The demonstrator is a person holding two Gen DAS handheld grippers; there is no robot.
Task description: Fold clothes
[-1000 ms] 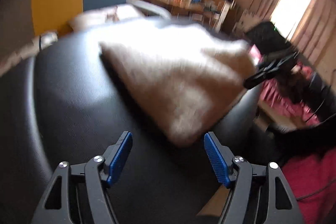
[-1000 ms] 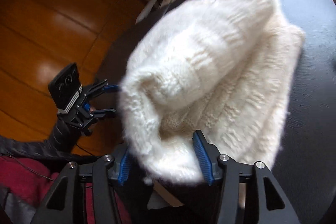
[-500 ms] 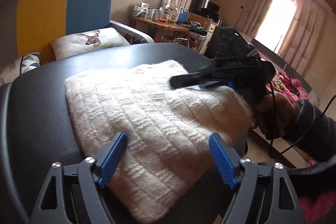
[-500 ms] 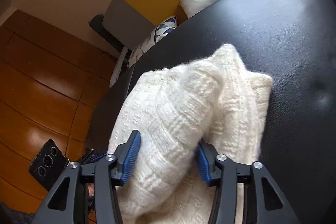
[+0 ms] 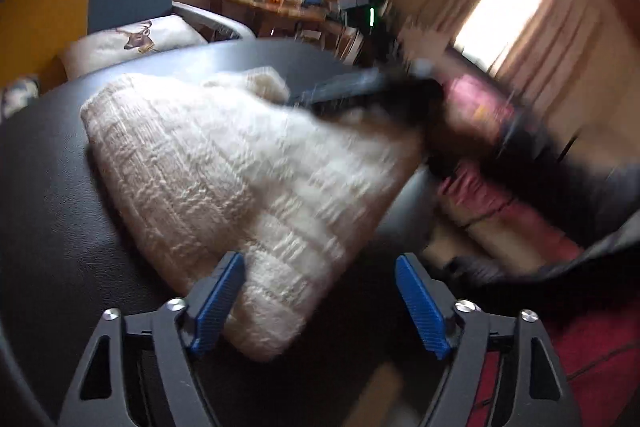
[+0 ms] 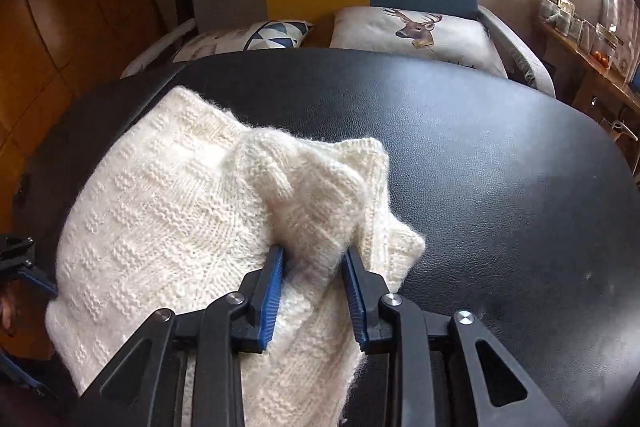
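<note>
Left wrist view: your left gripper (image 5: 320, 301) hangs wide open with nothing between its blue pads. The cream knit sweater (image 5: 224, 187) lies on the black table (image 5: 48, 211), ahead and to the left of the jaws; its near corner touches or overlaps the left finger only. The picture is blurred, so edges are unsure. The sweater's long axis runs from that near corner away to the far left. Your right gripper (image 5: 348, 89) shows as a dark smear at the sweater's far right edge.

Right wrist view: your right gripper (image 6: 314, 255) is closed partway onto a bunched fold of the sweater (image 6: 160, 219), fabric pinched between both pads. The bulk lies flat to the left of the jaws; a doubled flap sits humped just ahead, with bare table (image 6: 500, 167) to the right. The left gripper (image 6: 20, 267) peeks in at the far left edge.

Judgement: the right hand has the cloth, so any carry goes leftward over the flat part; the left stands near the opposite corner, free to pin it
</note>
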